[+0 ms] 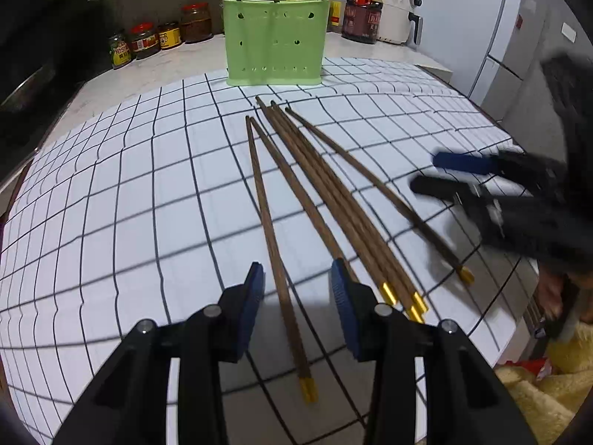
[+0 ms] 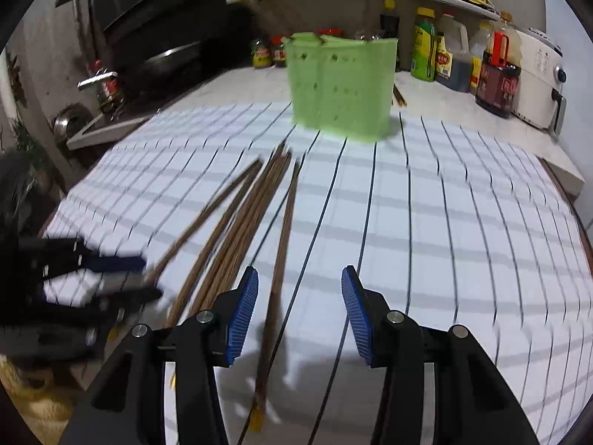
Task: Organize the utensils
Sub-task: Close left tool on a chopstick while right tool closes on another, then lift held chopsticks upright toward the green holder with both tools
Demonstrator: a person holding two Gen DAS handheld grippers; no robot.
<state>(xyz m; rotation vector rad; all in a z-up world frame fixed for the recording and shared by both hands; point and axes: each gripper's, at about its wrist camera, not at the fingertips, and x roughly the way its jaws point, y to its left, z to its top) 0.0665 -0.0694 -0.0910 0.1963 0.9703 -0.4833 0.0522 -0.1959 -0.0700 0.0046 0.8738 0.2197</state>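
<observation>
A: Well, nearest first: the left gripper (image 1: 298, 285) has its jaws spread, straddling one of the dark wooden chopsticks with gold-capped ends (image 1: 276, 259) without touching it.

B: And the right gripper (image 2: 300, 296)?

A: Jaws spread too, over the outermost single chopstick (image 2: 281, 244) on its own side. Neither tool holds anything. The right wrist view is smeared, so that gripper looks to be moving.

B: Where do the chopsticks lie?

A: All loose on the white cloth with a black grid (image 1: 111, 204) covering the counter, fanned out with the narrow tips converging toward the far side. Three in the middle lie touching each other (image 1: 333, 200).

B: And the goal?

A: Probably the pale green perforated plastic utensil holder (image 1: 276, 40) standing at the cloth's far edge, already carrying a few sticks. Bottles and jars crowd behind it.

B: What could go wrong?

A: Closing off-centre could roll a round stick out of the jaws. The two grippers work close together and might collide. A stick pinched near its capped end will droop, so its tip could strike the holder's rim and tip that light container.
</observation>
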